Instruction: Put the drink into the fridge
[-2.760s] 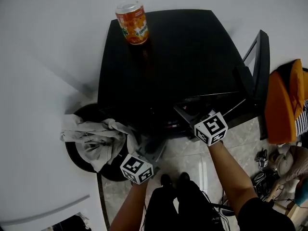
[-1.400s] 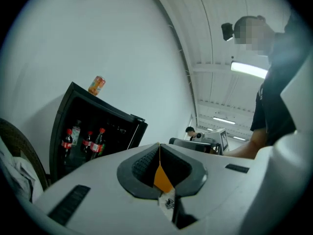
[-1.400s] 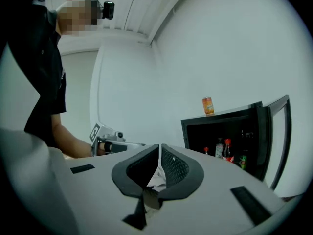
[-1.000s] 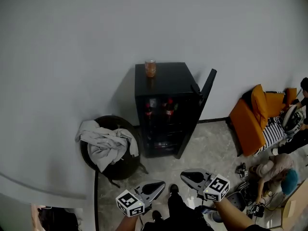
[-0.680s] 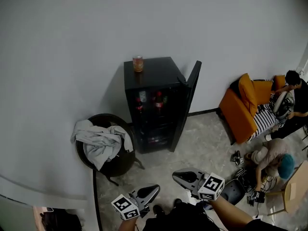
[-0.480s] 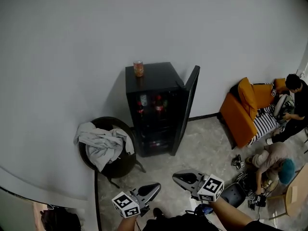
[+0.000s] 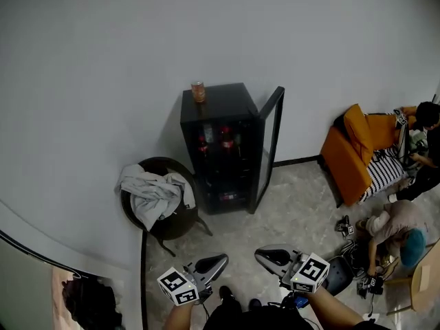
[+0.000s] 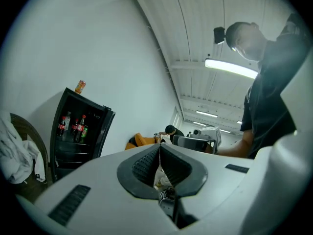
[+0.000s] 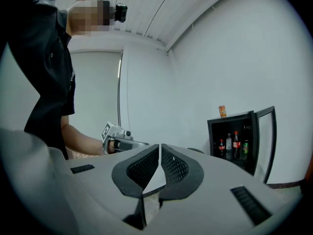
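1. A large, sparsely furnished hall, more a studio or lab than a home: bare white walls (image 7: 206, 33) are rising to a ribbed ceiling (image 8: 195, 28), where a strip light (image 8: 230, 68) is glowing.
2. A small black fridge (image 7: 223, 150) is standing alone against the wall on a pale tiled floor (image 7: 295, 212).
3. A person (image 7: 393, 225) is crouching among cables and gear (image 7: 346, 225) near an orange sofa (image 7: 354, 150).
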`<action>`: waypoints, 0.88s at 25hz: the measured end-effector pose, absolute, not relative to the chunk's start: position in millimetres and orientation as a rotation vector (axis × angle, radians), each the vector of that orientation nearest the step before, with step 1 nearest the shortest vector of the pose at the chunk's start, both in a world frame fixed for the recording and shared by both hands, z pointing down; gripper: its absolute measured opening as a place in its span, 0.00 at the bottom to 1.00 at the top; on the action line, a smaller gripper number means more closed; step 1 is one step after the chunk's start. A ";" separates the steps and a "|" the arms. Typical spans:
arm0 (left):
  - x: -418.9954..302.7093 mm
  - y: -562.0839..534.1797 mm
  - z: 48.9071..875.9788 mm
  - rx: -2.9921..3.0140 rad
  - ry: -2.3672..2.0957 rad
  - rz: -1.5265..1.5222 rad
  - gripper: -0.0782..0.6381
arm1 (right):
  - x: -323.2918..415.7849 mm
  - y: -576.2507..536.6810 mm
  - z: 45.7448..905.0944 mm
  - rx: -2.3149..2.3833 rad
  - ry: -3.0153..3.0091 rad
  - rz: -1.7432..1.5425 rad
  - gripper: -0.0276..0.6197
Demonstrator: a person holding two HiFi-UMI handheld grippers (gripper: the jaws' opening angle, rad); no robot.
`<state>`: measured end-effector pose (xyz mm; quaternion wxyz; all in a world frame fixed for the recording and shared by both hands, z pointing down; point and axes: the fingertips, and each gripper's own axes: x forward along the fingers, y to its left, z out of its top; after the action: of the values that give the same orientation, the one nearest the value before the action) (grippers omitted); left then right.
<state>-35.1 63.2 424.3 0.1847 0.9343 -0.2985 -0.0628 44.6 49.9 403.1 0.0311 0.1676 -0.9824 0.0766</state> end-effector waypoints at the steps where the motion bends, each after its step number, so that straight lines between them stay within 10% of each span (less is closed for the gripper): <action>1: -27.3 73.1 425.3 2.646 -0.814 -0.162 0.12 | 47.8 55.1 406.0 0.514 -3.024 0.243 0.09; 22: 0.5 120.9 430.5 2.591 -0.905 -0.160 0.13 | 90.7 97.4 437.8 0.411 -2.960 0.299 0.09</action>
<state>0.5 120.9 430.5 0.1952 0.9244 -0.3228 -0.0570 90.7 97.4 437.8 0.0693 0.1364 -0.9832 0.0993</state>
